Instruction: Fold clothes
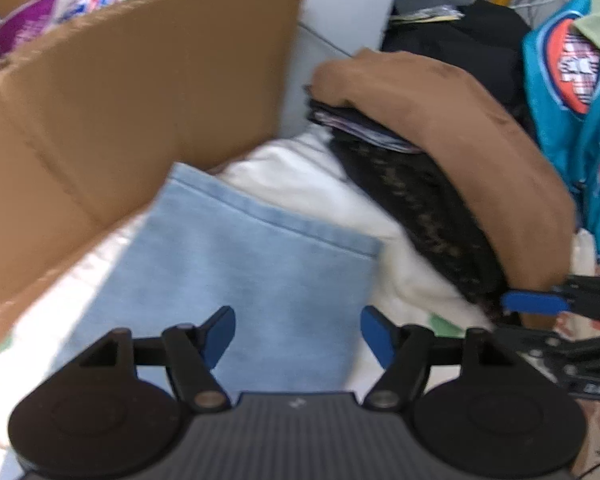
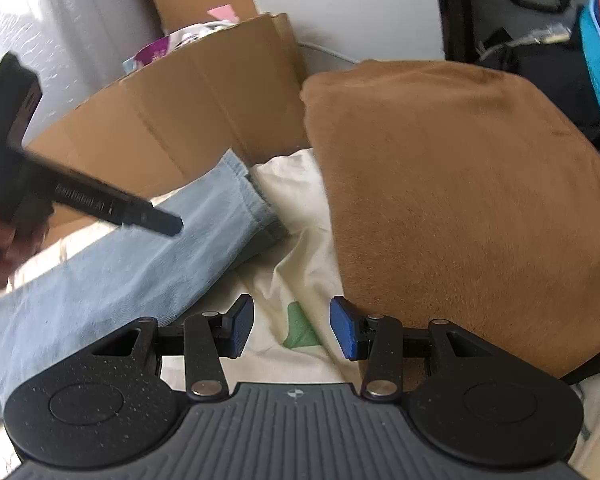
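While both grippers hover above the white bedding (image 1: 308,168), neither one grips any cloth. Left gripper (image 1: 298,334): jaws spread wide, empty, over one folded pair of light blue jeans (image 1: 236,280) that lies flat on the sheet. Right gripper (image 2: 292,326): jaws also parted, empty, over a bare patch of sheet with one green print mark (image 2: 298,326) between its two blue pads.

Count of garments: one pair of jeans, lying just beside one cardboard box (image 1: 112,92) and touching its flap edge; one stack of folded clothes (image 1: 432,184) to the right, topped by one brown folded garment (image 2: 460,208). Below the brown piece the left wrist view shows a dark speckled item and a few thin dark layers; motion blur makes the exact number of layers uncertain, perhaps three or four.

One teal printed garment (image 1: 572,88) hangs at far right, apart from the stack. The box holds crumpled bags, white and purple. In the right wrist view a hand (image 2: 4,248) holds the left tool's black handle.
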Demonstrator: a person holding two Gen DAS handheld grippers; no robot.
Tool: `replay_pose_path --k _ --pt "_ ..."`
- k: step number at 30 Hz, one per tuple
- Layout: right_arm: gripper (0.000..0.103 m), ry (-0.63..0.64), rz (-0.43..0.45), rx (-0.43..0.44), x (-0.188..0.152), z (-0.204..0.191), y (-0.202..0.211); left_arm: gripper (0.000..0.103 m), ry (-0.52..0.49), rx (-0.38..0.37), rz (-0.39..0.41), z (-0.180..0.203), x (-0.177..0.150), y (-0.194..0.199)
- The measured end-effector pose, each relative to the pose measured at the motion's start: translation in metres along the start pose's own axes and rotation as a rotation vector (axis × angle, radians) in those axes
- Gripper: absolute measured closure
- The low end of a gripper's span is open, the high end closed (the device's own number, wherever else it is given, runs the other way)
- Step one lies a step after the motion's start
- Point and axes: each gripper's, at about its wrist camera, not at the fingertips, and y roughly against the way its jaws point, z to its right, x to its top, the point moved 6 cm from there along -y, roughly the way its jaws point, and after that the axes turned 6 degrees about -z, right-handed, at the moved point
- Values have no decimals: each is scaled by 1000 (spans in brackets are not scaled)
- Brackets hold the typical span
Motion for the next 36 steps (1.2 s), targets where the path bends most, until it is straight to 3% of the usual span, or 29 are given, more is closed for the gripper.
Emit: replay_pose_path --k 12,19,22,23,30,34,36 --pt "53 16 -28 -9 -15 3 -12 27 -32 -6 30 26 1 -24" --pt "54 -5 -40 -24 -25 6 -11 27 -42 35 38 32 -1 -47" --pt "54 15 -45 -47 -28 3 -12 27 -94 108 42 36 0 -60" --pt "54 17 -43 -49 -27 2 -13 28 -106 142 42 35 2 -63" --pt "54 27 -30 -59 -18 -9 -20 52 -79 141 133 23 11 -38" --pt "54 34 -23 -65 -12 -15 -23 84 -83 109 146 20 16 -24" --pt "54 37 -19 -68 -10 -18 -25 92 -67 90 151 17 17 -18"
